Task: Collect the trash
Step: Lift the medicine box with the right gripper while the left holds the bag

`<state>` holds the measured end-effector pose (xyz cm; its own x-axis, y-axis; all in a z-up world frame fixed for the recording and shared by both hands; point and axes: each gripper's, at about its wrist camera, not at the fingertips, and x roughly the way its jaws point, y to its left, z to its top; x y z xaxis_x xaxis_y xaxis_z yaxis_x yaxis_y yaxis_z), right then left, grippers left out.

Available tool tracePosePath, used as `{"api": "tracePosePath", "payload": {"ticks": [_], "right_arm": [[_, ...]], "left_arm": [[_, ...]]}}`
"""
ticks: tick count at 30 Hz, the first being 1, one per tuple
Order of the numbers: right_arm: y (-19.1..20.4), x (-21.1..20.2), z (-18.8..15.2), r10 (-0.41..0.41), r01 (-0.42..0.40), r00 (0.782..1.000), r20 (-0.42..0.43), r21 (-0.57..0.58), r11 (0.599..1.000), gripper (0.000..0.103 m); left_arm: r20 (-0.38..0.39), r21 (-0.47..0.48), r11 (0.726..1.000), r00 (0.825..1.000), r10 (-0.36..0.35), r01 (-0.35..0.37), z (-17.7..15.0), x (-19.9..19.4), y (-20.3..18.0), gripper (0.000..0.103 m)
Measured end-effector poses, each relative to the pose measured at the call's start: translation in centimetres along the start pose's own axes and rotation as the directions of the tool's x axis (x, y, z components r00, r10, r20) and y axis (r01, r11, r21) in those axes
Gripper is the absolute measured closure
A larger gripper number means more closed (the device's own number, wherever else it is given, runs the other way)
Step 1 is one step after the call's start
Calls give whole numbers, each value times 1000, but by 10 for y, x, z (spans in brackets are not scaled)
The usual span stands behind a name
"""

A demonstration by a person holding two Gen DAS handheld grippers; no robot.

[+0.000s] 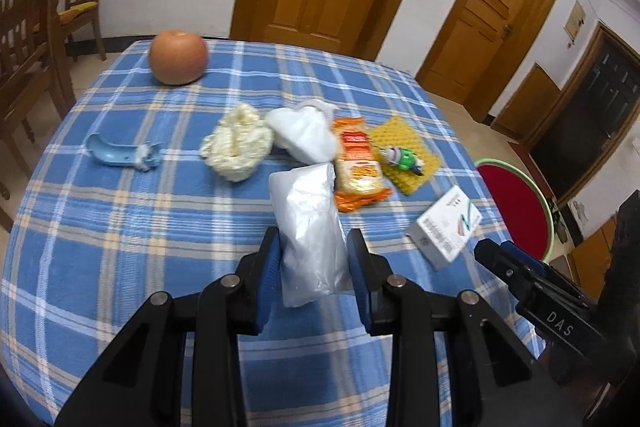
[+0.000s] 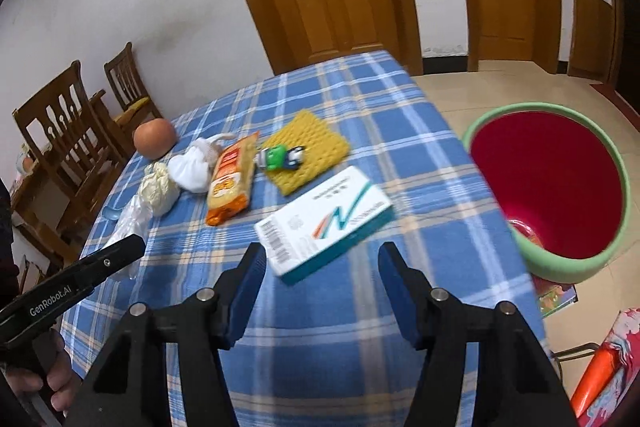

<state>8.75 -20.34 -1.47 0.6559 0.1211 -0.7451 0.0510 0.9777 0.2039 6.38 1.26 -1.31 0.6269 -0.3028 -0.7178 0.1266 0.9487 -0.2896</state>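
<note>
My left gripper (image 1: 314,239) is shut on a crumpled clear plastic bag (image 1: 308,203), which sticks out forward between the blue pads above the blue checked tablecloth (image 1: 140,247). My right gripper (image 2: 322,251) is open over a white box with teal and orange stripes (image 2: 324,223). The box's near corner lies between the fingers, close to the left one, and the right pad stands well apart from it. A bin with a red inside and a green rim (image 2: 576,263) stands on the floor just past the table's right edge. The left gripper's finger (image 2: 132,243) shows at the left edge of the right wrist view.
On the cloth lie an orange cracker pack (image 1: 358,163), a white tissue (image 1: 302,135), a crumpled cream paper (image 1: 236,143), a yellow cloth (image 1: 404,131) with a green toy (image 1: 402,157), a blue curved piece (image 1: 120,155) and a round fruit (image 1: 178,57). Wooden chairs (image 2: 68,147) stand at the left.
</note>
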Motion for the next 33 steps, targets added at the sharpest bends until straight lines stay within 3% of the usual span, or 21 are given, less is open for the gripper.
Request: {"api": "tracePosePath", "payload": {"ticks": [7, 12, 19, 21, 33], "right_arm": [[-22, -8, -1, -4, 3, 1000, 12, 51, 999, 35], [-28, -9, -2, 7, -9, 1000, 14, 77, 997, 22], [-20, -4, -3, 17, -17, 1000, -1, 46, 999, 11], [-16, -1, -1, 12, -12, 1000, -10, 16, 1000, 0], [-13, 33, 10, -11, 1, 995, -97, -109, 994, 0]], "left_arm": [[-10, 31, 1000, 1000, 0, 0, -2, 2, -15, 69], [-5, 28, 999, 1000, 17, -17, -3, 0, -12, 69], [0, 13, 999, 999, 32, -32, -5, -2, -3, 69], [-1, 8, 999, 999, 34, -34, -5, -2, -1, 69], [-19, -13, 998, 998, 65, -65, -7, 6, 7, 69]]}}
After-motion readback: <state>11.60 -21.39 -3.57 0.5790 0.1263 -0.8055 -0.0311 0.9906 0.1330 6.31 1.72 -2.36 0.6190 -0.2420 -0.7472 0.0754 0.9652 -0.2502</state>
